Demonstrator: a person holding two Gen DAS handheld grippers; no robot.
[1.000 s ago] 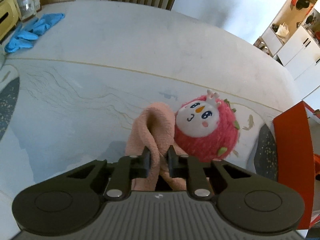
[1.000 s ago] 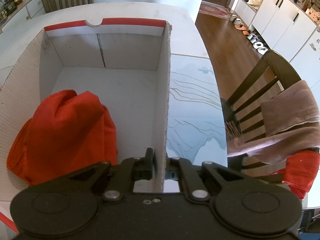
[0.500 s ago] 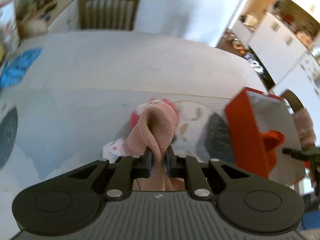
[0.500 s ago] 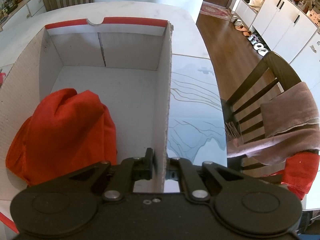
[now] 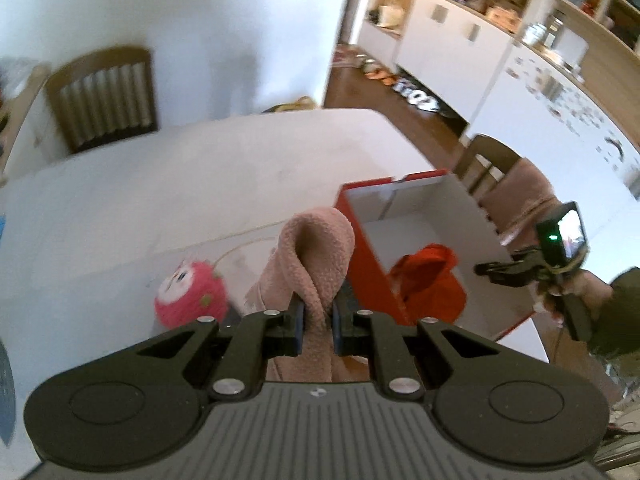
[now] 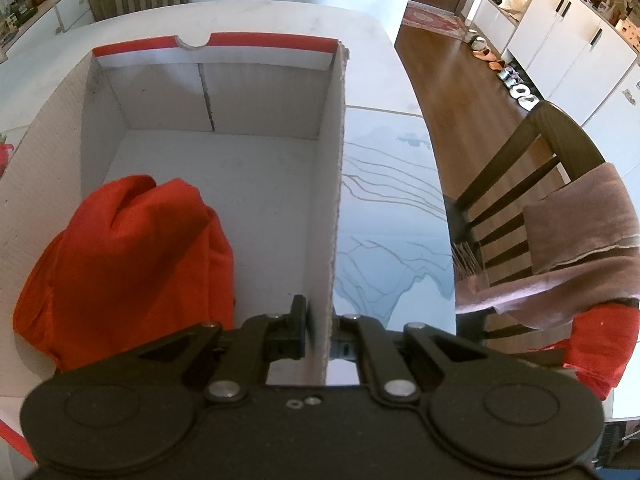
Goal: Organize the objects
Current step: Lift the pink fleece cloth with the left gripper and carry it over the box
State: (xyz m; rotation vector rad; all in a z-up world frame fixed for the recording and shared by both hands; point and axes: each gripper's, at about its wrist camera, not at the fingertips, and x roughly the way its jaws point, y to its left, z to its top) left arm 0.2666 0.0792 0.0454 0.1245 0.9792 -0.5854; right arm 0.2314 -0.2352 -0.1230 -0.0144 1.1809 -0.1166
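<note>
Now the left gripper (image 5: 316, 322), its fingers clenched on a fold of the pink cloth (image 5: 316, 248), has carried that cloth up off the bench (image 5: 200, 176); a second ago it lay beside the plush toy (image 5: 190, 294), which has stayed on the bench and now sits low at nine o'clock of the cloth. That lift, I judge, means the pick is done and the carry toward the box (image 5: 416, 216) is under way, the box now in view at two o'clock. The right gripper (image 6: 318, 326) has not moved: its fingers are clamped on the box's right wall (image 6: 334, 200), steadying it. The cloth looks soft and fleecy, doubled over above the fingers into a thick hump, its tail hanging limp below. Farther off, inside the box at ten o'clock in the right view, a red cloth (image 6: 124, 260) is bunched against the left wall, the rest of the floor bare.
</note>
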